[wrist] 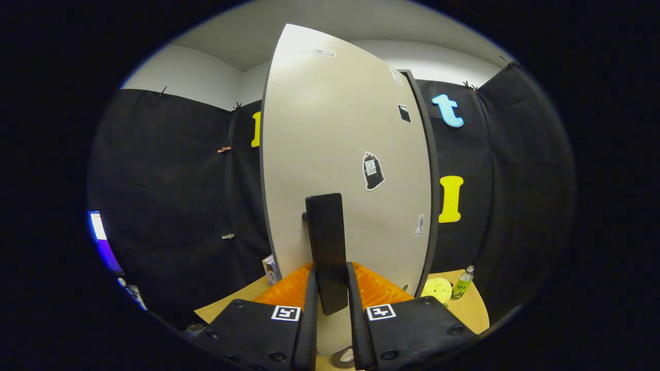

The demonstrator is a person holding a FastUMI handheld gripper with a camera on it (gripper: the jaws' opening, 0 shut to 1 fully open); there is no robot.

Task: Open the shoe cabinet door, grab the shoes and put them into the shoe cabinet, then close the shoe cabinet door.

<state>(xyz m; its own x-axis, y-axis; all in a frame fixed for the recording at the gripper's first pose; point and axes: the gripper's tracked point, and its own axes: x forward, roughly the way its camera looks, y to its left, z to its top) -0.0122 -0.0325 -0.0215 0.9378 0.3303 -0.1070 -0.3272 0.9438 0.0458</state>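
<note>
Standing upright just ahead of the tongs [330,304] is one shoe cabinet door [340,154], a tall flat panel with a smooth, pale matte face and a thin dark edge band running down both long sides. One dark, flat, rectangular handle [326,247] is projecting from the lower part of the door and is hanging down between the two fingers [309,314]; both fingers are lying close against its sides, so the tongs are appearing clamped on the handle. Four small stickers are showing on the door's face, the largest a dark bag-shaped one [373,171] near the middle. Behind the fingers, ribbed bright pads are fanning out to either side. Each of the two finger blocks is carrying one square black-and-white marker [286,313]. Beyond the door's right edge, a tan wooden worktop [472,309] is bearing one round, soft-looking yellow thing [437,289] and, just beside it, one slim clear bottle [462,283] with a green label. By the door's lower left edge, one small box [271,269] is standing on the worktop.
</note>
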